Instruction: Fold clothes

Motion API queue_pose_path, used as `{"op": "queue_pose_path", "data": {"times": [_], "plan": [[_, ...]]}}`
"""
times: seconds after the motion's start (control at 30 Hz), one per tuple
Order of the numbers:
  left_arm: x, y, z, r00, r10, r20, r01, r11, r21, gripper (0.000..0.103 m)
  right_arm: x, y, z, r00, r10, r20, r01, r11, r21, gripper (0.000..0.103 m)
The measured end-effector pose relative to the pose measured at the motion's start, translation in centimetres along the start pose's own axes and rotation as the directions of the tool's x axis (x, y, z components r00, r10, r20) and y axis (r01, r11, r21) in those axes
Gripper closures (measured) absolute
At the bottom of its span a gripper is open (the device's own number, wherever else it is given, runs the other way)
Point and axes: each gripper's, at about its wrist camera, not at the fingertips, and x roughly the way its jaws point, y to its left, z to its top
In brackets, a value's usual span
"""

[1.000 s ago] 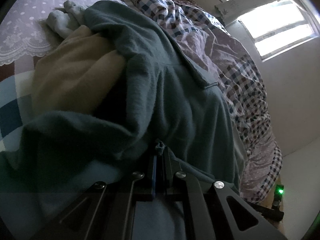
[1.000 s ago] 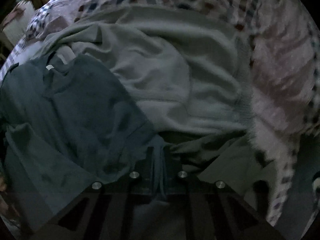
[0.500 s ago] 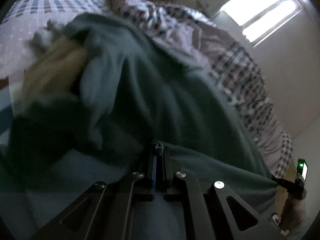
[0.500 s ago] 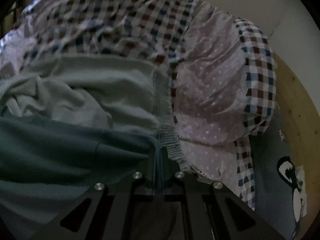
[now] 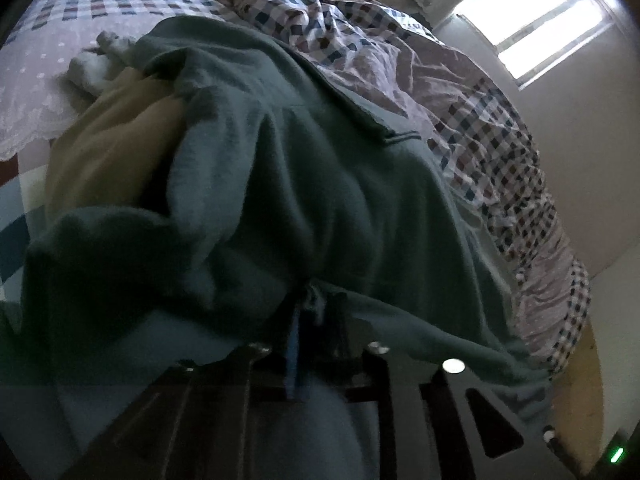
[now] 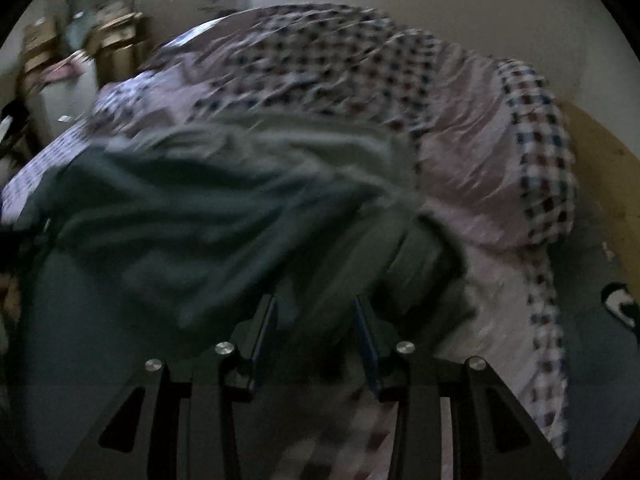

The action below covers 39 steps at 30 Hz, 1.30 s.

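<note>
Left wrist view shows the dark teal fleece garment (image 5: 320, 184) lying rumpled on the checked purple bed quilt (image 5: 472, 128), folding barely begun, as the left gripper (image 5: 316, 320) and right gripper (image 6: 316, 320) part their jaws, releasing its edge.

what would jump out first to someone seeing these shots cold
A big rumpled teal sweatshirt fills the middle of both views, lying across a bed. Behind it is a bunched checked quilt in pink, blue and red, with a bright window at the upper right of the left view. A tan garment shows from under the sweatshirt at the left, and both the left gripper and right gripper are opening just over the teal cloth.
</note>
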Motion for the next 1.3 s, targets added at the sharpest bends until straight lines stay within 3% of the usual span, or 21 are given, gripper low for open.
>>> {"op": "queue_pose_path", "data": {"times": [0.1, 0.17, 0.2, 0.23, 0.27, 0.43, 0.57, 0.67, 0.77, 0.8, 0.9, 0.93, 1.1, 1.3], "plan": [[-0.3, 0.1, -0.2, 1.0, -0.029, -0.006, 0.029, 0.999, -0.018, 0.054, 1.4, 0.8, -1.3, 0.999, -0.039, -0.021, 0.038, 0.999, -0.018, 0.065], [-0.3, -0.2, -0.3, 0.999, -0.033, -0.01, 0.033, 0.999, -0.016, 0.051, 2.1, 0.7, -1.3, 0.999, -0.037, -0.012, 0.037, 0.999, -0.003, 0.065], [-0.3, -0.4, -0.4, 0.999, -0.03, -0.014, 0.029, 1.0, -0.011, 0.05, 2.5, 0.6, -1.3, 0.999, -0.031, -0.01, 0.031, 1.0, -0.003, 0.07], [-0.2, -0.5, -0.4, 0.999, -0.031, -0.02, 0.031, 0.999, -0.008, 0.05, 2.9, 0.4, -1.2, 1.0, -0.024, -0.01, 0.024, 1.0, -0.004, 0.094], [-0.2, -0.6, -0.4, 0.999, -0.036, -0.024, 0.036, 0.999, -0.007, 0.05, 2.9, 0.5, -1.2, 1.0, -0.028, -0.005, 0.028, 0.999, -0.016, 0.1], [0.0, -0.7, -0.5, 0.999, -0.037, -0.029, 0.036, 0.999, -0.011, 0.049, -0.7, 0.3, -2.1, 0.997, -0.05, 0.057, 0.05, 0.999, 0.005, 0.102], [0.8, -1.3, -0.7, 0.998, -0.002, -0.057, 0.005, 0.999, 0.047, 0.048, -1.3, -0.8, -3.4, 0.999, -0.039, 0.029, 0.036, 0.994, 0.1, 0.102], [0.9, -1.2, -0.8, 0.997, -0.001, -0.071, 0.005, 0.999, 0.053, 0.048, 2.5, -2.5, -4.6, 0.996, 0.0, -0.087, 0.015, 0.985, 0.173, 0.1], [0.7, -0.9, -0.5, 0.996, -0.014, -0.085, 0.017, 0.999, 0.034, 0.046, 2.9, -3.3, -5.3, 0.994, 0.0, -0.112, 0.028, 0.968, 0.251, 0.09], [0.7, -0.7, -0.3, 0.996, -0.021, -0.087, 0.023, 0.999, 0.022, 0.045, 2.0, -3.2, -5.6, 0.995, -0.022, -0.1, 0.048, 0.963, 0.264, 0.088], [0.1, -0.2, 0.4, 0.995, -0.04, -0.087, 0.039, 0.999, -0.019, 0.044, -0.9, -2.7, -6.8, 0.992, -0.105, -0.067, 0.12, 0.953, 0.277, 0.062], [-0.3, 0.0, 0.7, 0.996, -0.054, -0.075, 0.053, 0.998, -0.023, 0.043, -1.7, -2.4, -7.1, 0.993, -0.103, -0.05, 0.113, 0.951, 0.288, 0.059], [-1.3, 1.2, 2.0, 0.993, -0.108, -0.047, 0.105, 0.993, -0.046, 0.039, -5.2, -0.1, -9.7, 0.996, -0.024, 0.085, -0.01, 0.925, 0.381, 0.057], [-0.8, 1.3, 2.1, 0.982, -0.152, -0.115, 0.148, 0.988, -0.043, 0.039, -6.3, 3.2, -12.7, 0.976, 0.073, 0.206, -0.153, 0.9, 0.409, 0.056]]}}
